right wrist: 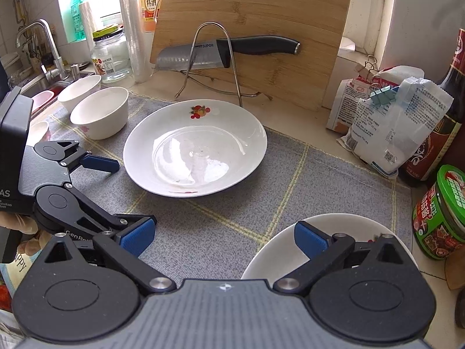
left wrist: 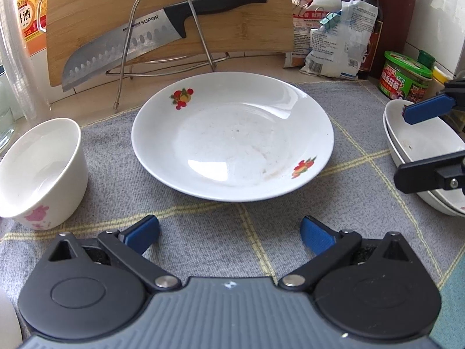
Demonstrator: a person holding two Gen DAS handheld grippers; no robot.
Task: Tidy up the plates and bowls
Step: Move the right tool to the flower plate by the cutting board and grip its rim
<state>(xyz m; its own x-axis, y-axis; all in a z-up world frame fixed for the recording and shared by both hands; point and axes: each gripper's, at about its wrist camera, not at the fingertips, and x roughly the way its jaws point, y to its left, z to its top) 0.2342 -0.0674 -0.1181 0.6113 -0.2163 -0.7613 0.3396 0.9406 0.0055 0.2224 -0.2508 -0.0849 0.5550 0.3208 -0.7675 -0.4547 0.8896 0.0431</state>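
plate (left wrist: 232, 136): white, fruit prints, centre of grey checked mat (left wrist: 203, 241), nothing on it. left tongs (left wrist: 229, 234): spread wide, just near of plate, holding nothing. right tongs (right wrist: 223, 238): spread, one blue finger (right wrist: 311, 240) over the rim of stacked dishes (right wrist: 279, 250) at near right, gripping nothing; stack mostly hidden by the tool. cup-like bowl (left wrist: 40, 171): left of plate; second bowl (right wrist: 78, 90) farther left. far side: cutting board (left wrist: 171, 11), knife (left wrist: 162, 32) on wire rack (left wrist: 162, 37). right: clipped bags (left wrist: 334, 43), dark bottle (right wrist: 438, 133), green jar (left wrist: 405, 75), partly cut off
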